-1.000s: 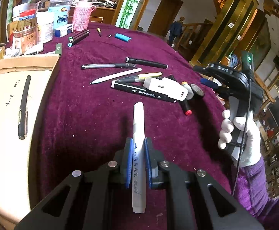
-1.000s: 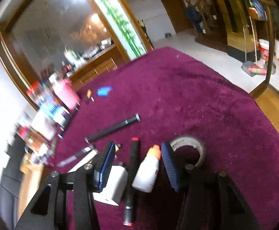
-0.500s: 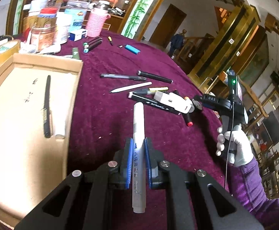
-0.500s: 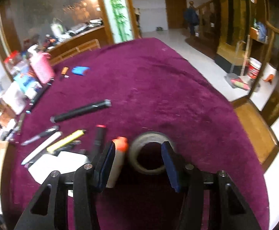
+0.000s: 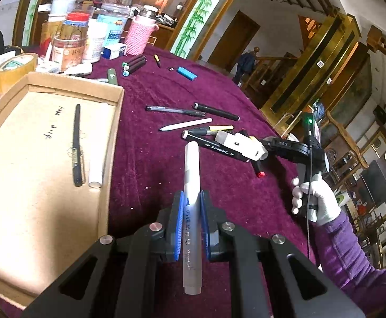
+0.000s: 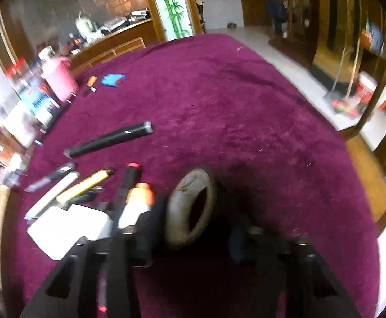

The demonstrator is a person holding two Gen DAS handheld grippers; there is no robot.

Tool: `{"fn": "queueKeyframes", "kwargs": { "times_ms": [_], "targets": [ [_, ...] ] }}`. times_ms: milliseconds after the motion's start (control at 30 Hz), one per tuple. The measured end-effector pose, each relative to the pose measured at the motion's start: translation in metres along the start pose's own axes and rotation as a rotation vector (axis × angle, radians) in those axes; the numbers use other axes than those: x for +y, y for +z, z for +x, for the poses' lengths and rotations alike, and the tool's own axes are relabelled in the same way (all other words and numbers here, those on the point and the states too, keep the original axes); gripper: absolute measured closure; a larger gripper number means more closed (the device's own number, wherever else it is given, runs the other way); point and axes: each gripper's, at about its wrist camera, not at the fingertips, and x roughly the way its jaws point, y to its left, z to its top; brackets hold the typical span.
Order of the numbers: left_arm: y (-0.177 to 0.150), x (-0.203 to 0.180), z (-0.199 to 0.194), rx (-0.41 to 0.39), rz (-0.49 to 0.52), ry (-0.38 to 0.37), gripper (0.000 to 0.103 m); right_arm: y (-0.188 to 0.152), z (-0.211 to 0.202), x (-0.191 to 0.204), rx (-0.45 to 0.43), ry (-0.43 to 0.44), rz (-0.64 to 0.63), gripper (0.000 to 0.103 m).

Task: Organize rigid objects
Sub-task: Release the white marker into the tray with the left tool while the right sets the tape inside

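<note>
On the maroon velvet tablecloth (image 5: 153,159), your left gripper (image 5: 191,221) is clamping a frosted white marker (image 5: 191,185) between its blue ribbed pads, its printed barrel pointing away over the cloth; the lettering is too small to read. Only the left wrist view is showing the shallow cardboard tray (image 5: 108,159) beside it, where a black pen (image 5: 76,143) and a short white tube (image 5: 97,153) are lying side by side near handwritten marks you cannot make out. That view is also showing your right hand (image 5: 313,198) in a white glove and purple sleeve, holding the right gripper (image 6: 190,241) at the pile of pens and a white rectangular adapter (image 5: 239,143). The right wrist view, blurred, is showing what the left cannot: a worn grey roll of tape (image 6: 190,206), tilted up on edge, sitting between the jaws, which have just been closing around it; the pads appear to be pressing on it. Just left of it are lying a small white bottle with an orange cap (image 6: 137,204) and a black marker with a red end (image 6: 129,180).
</note>
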Motion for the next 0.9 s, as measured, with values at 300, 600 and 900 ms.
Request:
{"fn": "queueKeyframes", "kwargs": {
  "times_ms": [300, 600, 900],
  "targets": [
    [0.007, 0.028, -0.035, -0.055, -0.063, 0.010, 0.091, -0.007, -0.057, 0.005, -0.099, 0.098, 0.033, 0.085],
    [0.056, 0.108, -0.043, 0.000, -0.083, 0.233, 0.091, -0.011, -0.076, 0.142, 0.008, 0.422, -0.141, 0.084],
    [0.089, 0.159, 0.000, 0.065, -0.141, 0.283, 0.091, -0.050, -0.002, 0.311, 0.277, 0.610, -0.285, 0.084]
  ]
}}
